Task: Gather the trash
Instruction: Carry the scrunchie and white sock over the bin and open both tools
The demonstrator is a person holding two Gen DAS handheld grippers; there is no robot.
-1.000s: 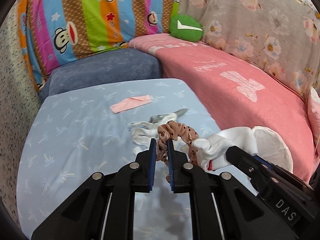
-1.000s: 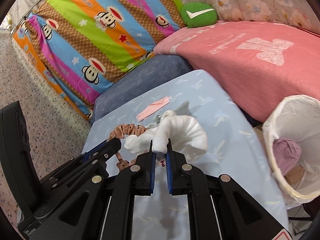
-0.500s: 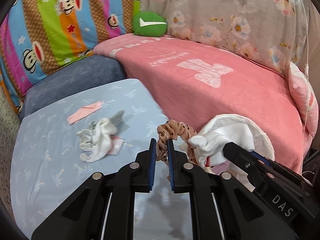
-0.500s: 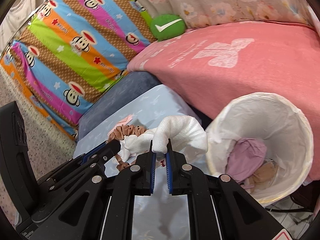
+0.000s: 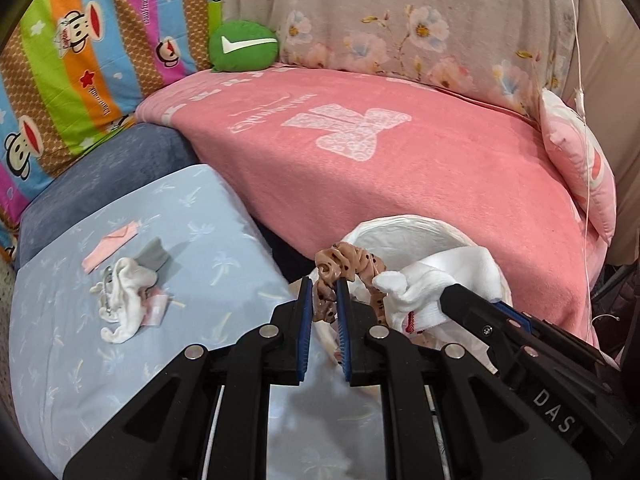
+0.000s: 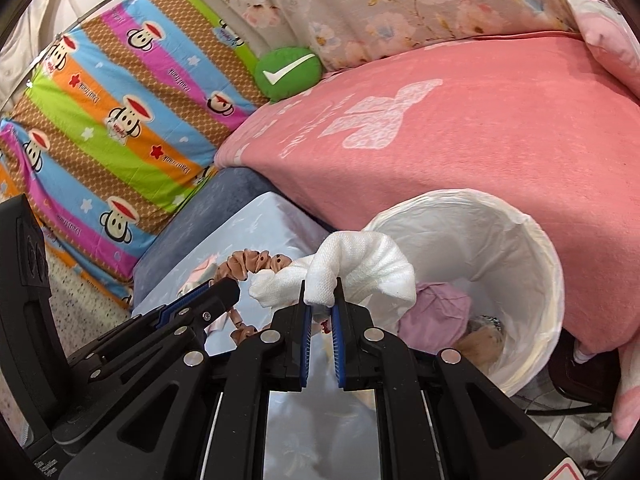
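Observation:
My left gripper [image 5: 323, 288] is shut on a brown spotted scrunchie [image 5: 348, 258], which arches up and to the right from its pads. Close beside it, my right gripper [image 6: 320, 304] is shut on a white sock [image 6: 368, 268] that droops over its fingertips. Both hang above the near rim of a bin with a white liner [image 6: 520, 264], which stands between the table and the sofa. Crumpled purple paper [image 6: 436, 312] and some brownish scraps lie inside the bin. In the right wrist view the left gripper [image 6: 228, 292] and the scrunchie [image 6: 248, 258] show at the left.
A table under a light blue cloth [image 5: 80, 360] lies to the left, with a white and grey cloth pile [image 5: 124, 300] and a pink paper slip [image 5: 112, 246] on it. A sofa under a pink blanket [image 5: 400, 168] rises behind the bin, with a green cushion [image 5: 244, 46].
Both grippers have swung to the right, from over the table to over the bin's near rim, each still gripping its item. The cloth pile stayed on the table.

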